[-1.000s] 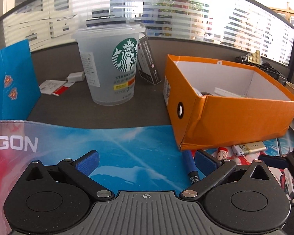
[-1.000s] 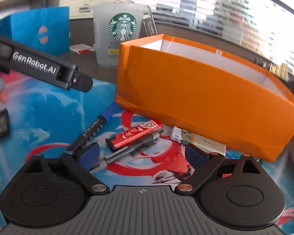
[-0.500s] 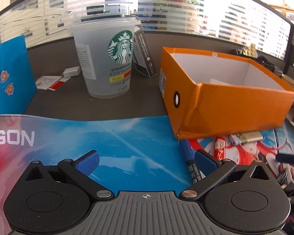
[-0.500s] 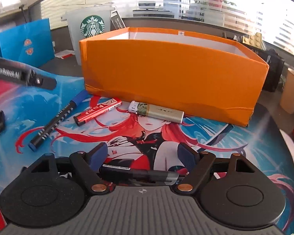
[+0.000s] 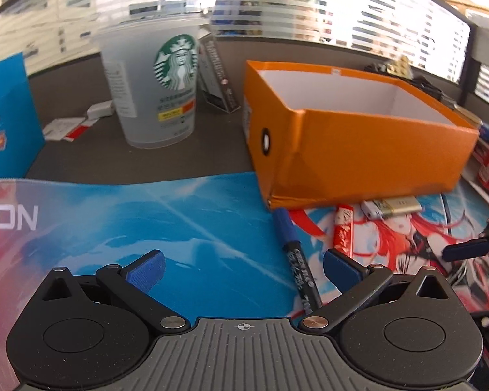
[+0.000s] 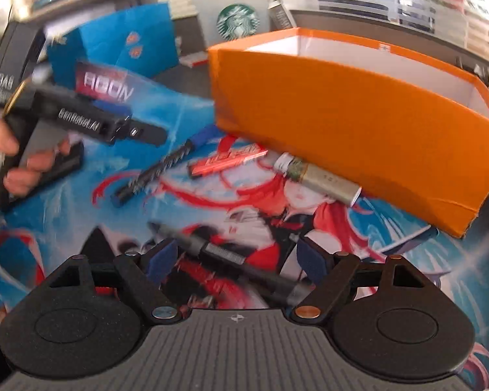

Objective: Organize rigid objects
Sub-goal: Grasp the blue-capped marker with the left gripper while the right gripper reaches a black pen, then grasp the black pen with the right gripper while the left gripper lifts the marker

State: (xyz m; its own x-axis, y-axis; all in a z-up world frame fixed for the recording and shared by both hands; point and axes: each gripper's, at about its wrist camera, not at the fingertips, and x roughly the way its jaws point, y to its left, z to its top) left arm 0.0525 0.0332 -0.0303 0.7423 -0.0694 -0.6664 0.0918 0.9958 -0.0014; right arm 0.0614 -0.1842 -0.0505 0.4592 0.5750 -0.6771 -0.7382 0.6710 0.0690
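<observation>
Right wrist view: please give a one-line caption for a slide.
Open hand-held gripper over a pen beside the orange box.

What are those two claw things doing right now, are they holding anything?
Left gripper: open, holding nothing.
Right gripper: open, with a black pen lying between its fingers, not clamped.
</observation>
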